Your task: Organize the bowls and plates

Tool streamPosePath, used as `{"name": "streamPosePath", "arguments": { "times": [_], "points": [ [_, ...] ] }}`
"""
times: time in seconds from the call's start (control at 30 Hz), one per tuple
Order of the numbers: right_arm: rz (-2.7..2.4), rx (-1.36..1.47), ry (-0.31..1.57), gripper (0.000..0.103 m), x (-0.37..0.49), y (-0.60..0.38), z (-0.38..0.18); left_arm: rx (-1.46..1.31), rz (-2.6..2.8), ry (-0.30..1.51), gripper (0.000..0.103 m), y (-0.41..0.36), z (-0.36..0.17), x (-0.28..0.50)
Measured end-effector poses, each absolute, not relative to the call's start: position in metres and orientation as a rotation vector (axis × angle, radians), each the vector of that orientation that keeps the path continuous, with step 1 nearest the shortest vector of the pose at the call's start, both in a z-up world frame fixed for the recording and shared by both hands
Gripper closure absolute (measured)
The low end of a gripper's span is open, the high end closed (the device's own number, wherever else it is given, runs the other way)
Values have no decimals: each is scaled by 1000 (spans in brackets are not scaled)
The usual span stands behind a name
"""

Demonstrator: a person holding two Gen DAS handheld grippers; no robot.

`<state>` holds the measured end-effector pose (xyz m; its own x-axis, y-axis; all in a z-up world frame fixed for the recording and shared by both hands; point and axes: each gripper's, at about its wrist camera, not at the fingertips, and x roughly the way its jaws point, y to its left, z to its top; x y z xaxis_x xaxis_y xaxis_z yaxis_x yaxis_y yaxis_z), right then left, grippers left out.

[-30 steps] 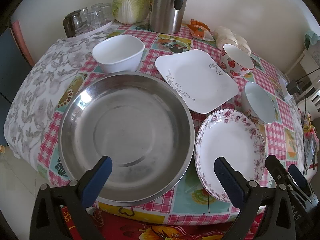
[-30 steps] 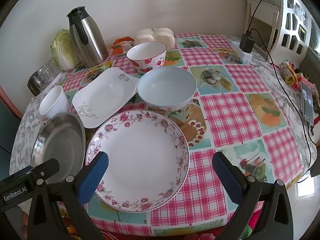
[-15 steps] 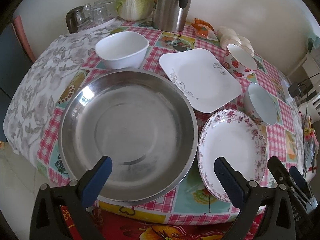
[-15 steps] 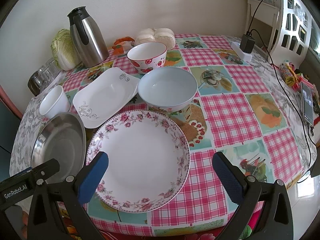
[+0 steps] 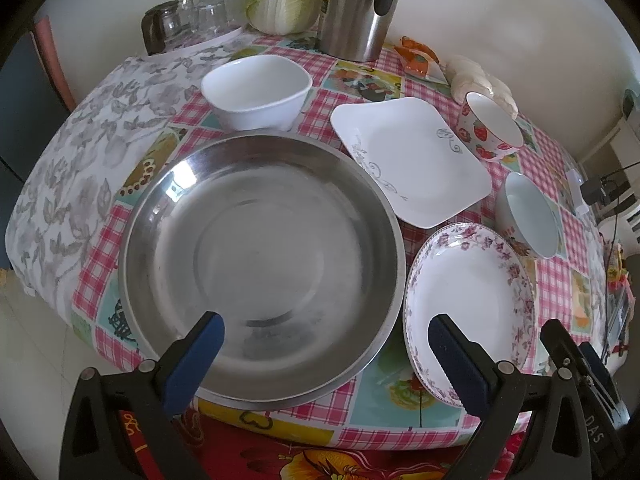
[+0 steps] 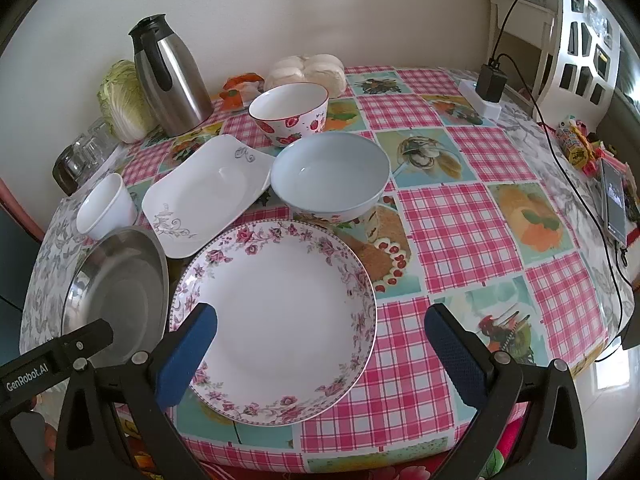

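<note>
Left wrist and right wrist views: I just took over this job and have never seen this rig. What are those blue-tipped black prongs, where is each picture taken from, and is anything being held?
No robot arm here: a person carries a hand-held gripper in each hand, with a fisheye camera looking along its two blue-padded fingers. The left hand-held gripper faces the steel basin; the right hand-held gripper faces the floral plate. Both are open and hold nothing. On the checked tablecloth also stand a square white plate, a pale blue bowl, a strawberry bowl and a small white bowl. A thermos jug and a cabbage stand by the wall.
</note>
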<state>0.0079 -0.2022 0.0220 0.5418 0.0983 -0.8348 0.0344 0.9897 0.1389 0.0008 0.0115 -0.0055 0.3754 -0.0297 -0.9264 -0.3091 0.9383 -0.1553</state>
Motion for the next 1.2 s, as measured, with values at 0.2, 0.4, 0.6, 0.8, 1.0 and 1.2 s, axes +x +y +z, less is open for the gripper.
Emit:
{"name": "streamPosePath", "arguments": {
  "times": [0.2,0.4,0.6,0.8,1.0,1.2],
  "points": [
    [24,147,1002,0,8,-205,21,-355,188,1181,0,18,-7,0],
    [19,144,1002,0,7,-204,21,-371,196,1174,0,21,-7,0],
    [11,131,1004,0,8,-204,21,-366,218,1165,0,25,-6,1],
    [0,127,1008,0,10,-203,20,-363,237,1162,0,31,-6,4],
    [-13,91,1007,0,11,-198,21,-362,257,1179,0,35,-10,8],
    [-10,85,995,0,17,-194,32,-352,294,1185,0,39,-8,17]
  ]
}}
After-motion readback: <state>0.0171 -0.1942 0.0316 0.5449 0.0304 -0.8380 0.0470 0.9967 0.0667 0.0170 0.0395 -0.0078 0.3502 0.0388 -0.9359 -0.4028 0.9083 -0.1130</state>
